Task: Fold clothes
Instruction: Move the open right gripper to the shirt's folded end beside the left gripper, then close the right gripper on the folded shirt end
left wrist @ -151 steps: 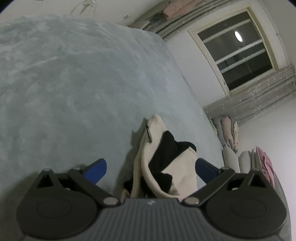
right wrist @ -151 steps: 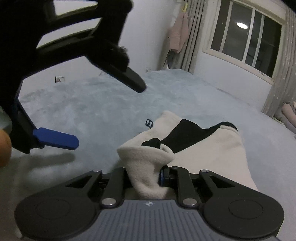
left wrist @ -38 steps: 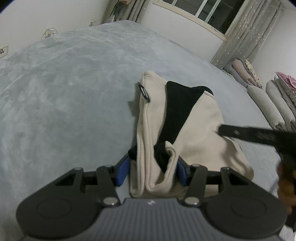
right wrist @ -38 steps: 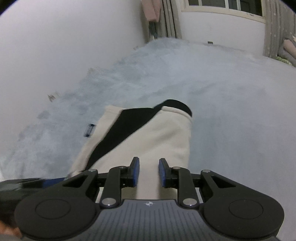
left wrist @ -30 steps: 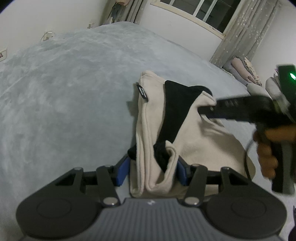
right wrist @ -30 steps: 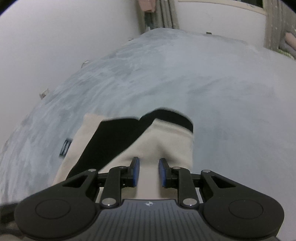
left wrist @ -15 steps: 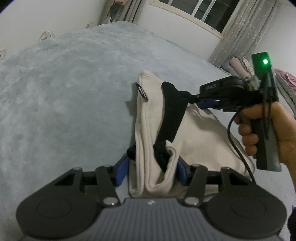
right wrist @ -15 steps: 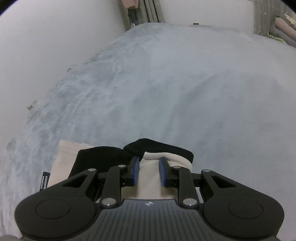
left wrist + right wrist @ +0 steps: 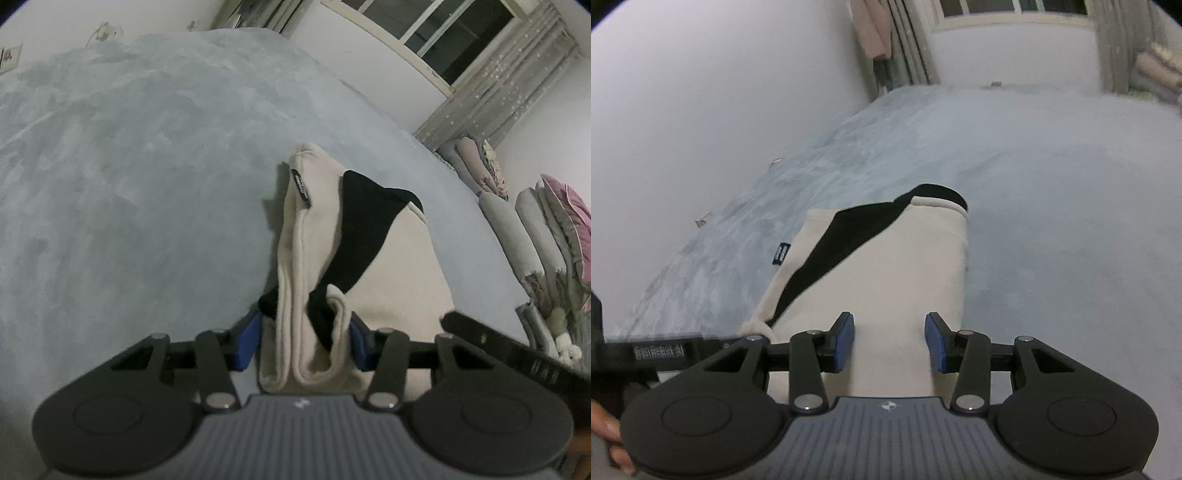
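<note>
A cream garment with a black panel (image 9: 388, 266) lies folded lengthwise on the grey-blue plush bed cover (image 9: 129, 184). My left gripper (image 9: 303, 341) has its blue pads pressed on the bunched near edge, and its jaws are closing further. In the right wrist view the same garment (image 9: 897, 258) stretches away flat. My right gripper (image 9: 890, 341) hovers over its near end. Its jaws are opening, with cloth lying under the gap and the pads apart from it. One right finger (image 9: 498, 350) shows as a black bar at the lower right of the left wrist view.
Stacked folded bedding (image 9: 546, 236) stands beyond the bed's right side under a curtained window. A white wall (image 9: 701, 92) runs along the bed's far left side. A pink garment (image 9: 873, 26) hangs near the curtains. A person's hand (image 9: 605, 443) holds the left gripper's handle.
My right gripper has drawn back from the garment's far black edge to its near end, and its jaws have widened. My left gripper keeps its hold and has rolled slightly.
</note>
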Demonstrator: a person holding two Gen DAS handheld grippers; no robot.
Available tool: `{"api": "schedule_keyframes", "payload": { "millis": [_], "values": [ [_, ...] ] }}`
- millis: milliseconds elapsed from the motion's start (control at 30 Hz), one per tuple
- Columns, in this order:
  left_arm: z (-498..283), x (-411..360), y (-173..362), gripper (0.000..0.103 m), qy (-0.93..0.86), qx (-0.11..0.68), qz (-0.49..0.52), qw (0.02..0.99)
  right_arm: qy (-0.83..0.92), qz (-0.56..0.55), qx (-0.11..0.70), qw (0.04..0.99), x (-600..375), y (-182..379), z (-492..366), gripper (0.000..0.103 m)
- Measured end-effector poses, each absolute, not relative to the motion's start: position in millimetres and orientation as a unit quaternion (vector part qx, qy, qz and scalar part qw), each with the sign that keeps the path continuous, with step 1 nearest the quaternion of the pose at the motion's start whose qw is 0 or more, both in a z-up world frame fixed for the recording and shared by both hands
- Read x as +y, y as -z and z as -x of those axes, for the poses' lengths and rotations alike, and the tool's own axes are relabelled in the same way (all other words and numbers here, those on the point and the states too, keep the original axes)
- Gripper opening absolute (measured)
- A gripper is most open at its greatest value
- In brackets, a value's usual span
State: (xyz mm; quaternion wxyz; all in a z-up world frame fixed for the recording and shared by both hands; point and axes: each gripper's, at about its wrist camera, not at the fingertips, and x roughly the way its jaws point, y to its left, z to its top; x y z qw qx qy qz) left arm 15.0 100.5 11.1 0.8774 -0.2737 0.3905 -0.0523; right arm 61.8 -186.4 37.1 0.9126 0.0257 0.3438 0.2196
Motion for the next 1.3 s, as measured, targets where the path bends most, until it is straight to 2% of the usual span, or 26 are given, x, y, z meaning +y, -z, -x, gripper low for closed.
{"api": "schedule_keyframes", "payload": {
  "millis": [233, 367, 500, 633, 767, 833, 967, 1300],
  "values": [
    [-19.9, 103.5, -9.3, 0.045, 0.049, 0.39, 0.285, 0.874, -0.206, -0.073, 0.34, 0.915, -197.5, -43.9, -48.0, 0.044],
    [-23.5, 101.3, -7.3, 0.044, 0.045, 0.391, 0.285, 0.874, -0.182, -0.048, 0.351, 0.917, -191.0, -23.5, -48.5, 0.057],
    [-24.2, 103.1, -9.1, 0.044, 0.039, 0.391, 0.302, 0.869, -0.184, -0.088, 0.372, 0.906, -196.4, -17.1, -60.6, 0.061],
    [-24.3, 106.1, -11.0, 0.051, 0.034, 0.392, 0.32, 0.862, -0.214, -0.157, 0.383, 0.885, -223.2, -16.5, -64.7, 0.062],
    [-23.4, 102.0, -8.8, 0.053, 0.031, 0.394, 0.328, 0.858, -0.219, -0.209, 0.388, 0.87, -241.8, -9.1, -64.9, 0.073],
    [-23.4, 102.7, -8.6, 0.056, 0.032, 0.393, 0.334, 0.856, -0.223, -0.223, 0.391, 0.865, -244.1, -5.0, -66.3, 0.074],
    [-23.9, 101.0, -6.8, 0.072, 0.04, 0.388, 0.347, 0.853, -0.241, -0.257, 0.397, 0.847, -243.4, 3.9, -71.8, 0.074],
    [-27.8, 86.5, -0.3, 0.07, 0.045, 0.38, 0.335, 0.861, -0.261, -0.306, 0.384, 0.831, -236.0, 22.6, -81.6, 0.076]
  ]
}}
